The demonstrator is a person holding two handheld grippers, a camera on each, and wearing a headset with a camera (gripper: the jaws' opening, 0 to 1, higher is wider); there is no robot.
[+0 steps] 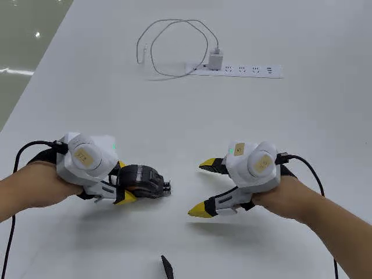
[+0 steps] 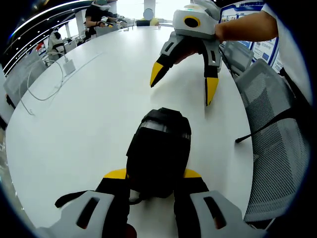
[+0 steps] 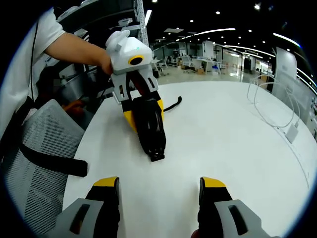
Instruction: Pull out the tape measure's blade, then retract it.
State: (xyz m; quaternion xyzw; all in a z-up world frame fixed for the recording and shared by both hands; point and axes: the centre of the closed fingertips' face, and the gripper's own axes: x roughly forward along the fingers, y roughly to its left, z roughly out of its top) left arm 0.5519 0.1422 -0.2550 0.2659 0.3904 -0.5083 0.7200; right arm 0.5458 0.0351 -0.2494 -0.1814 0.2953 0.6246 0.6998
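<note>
One broad white tabletop (image 1: pixel 261 116) lies under the tape (image 2: pixel 159 148), so use it: press the case flat there and let the blade run out along the surface. Your left gripper (image 1: pixel 125 181) has its fingers clamped on the tape's two sides from the rear. Make that grip firm and level, since the pull will likely try to twist the case. Your right gripper (image 1: pixel 196 189) sits near the tape's front end but apart from it, with its fingers spread wide and nothing between them. Line it up with the tape's mouth and narrow the fingers onto the hook (image 3: pixel 157 156), which I take to be the small dark tab at the tape's front. Then draw straight away from the case, not up or sideways. For the return, I'd ride the blade back in rather than let it snap.

The tabletop is smooth, matt and flat, and I judge it slippery enough for a loose case to slide. Well beyond the tape lie a long white strip (image 1: pixel 235 70), a thin looped cable (image 1: pixel 168 46) and a boxy plug (image 1: pixel 215 59), all clear of the pull line. Both grippers have hard white rounded shells and black fingers ending in yellow wedge tips. The tape is black, chunky and rounded, with a glossy patch on top and what looks like a rubbery shell. The hook is too small to tell its material.
</note>
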